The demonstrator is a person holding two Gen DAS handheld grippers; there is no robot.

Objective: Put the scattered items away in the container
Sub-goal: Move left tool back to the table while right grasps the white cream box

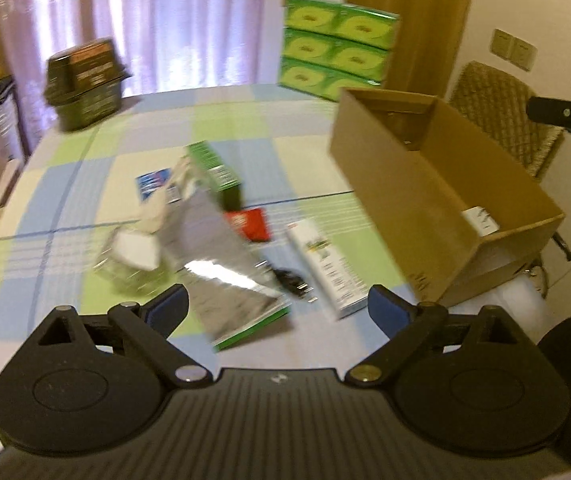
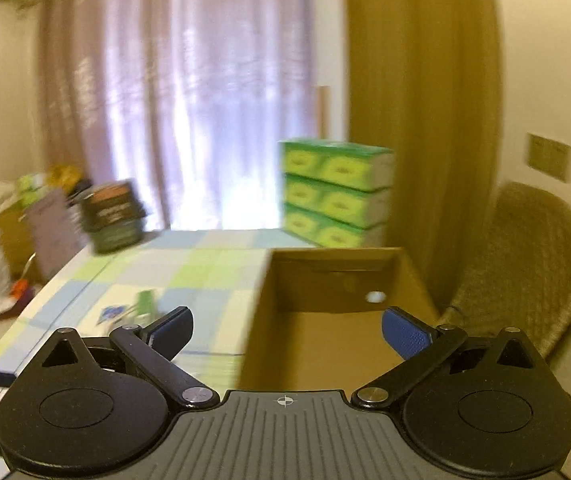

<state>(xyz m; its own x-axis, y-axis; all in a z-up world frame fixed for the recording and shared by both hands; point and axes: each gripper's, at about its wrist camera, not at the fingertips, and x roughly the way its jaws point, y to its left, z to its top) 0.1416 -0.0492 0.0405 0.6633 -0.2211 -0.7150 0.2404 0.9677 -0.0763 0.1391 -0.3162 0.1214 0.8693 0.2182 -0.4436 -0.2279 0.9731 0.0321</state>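
Left gripper (image 1: 277, 307), fingers spread and empty, is held over the silver packet (image 1: 229, 276), whose long axis is seen running lower right to upper left; cardboard box (image 1: 425, 208) is seen at frame right. Right gripper (image 2: 287, 330), also spread and empty, is held over the box.

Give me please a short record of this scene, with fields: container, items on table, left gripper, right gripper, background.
container: open cardboard box, at the table's right side
items on table: silver foil pouch, white carton, red packet, green box, lying loose beside the box
left gripper: jaws open, empty, over the loose items
right gripper: jaws open, empty, facing the cardboard box
background: stacked green tissue packs, curtain
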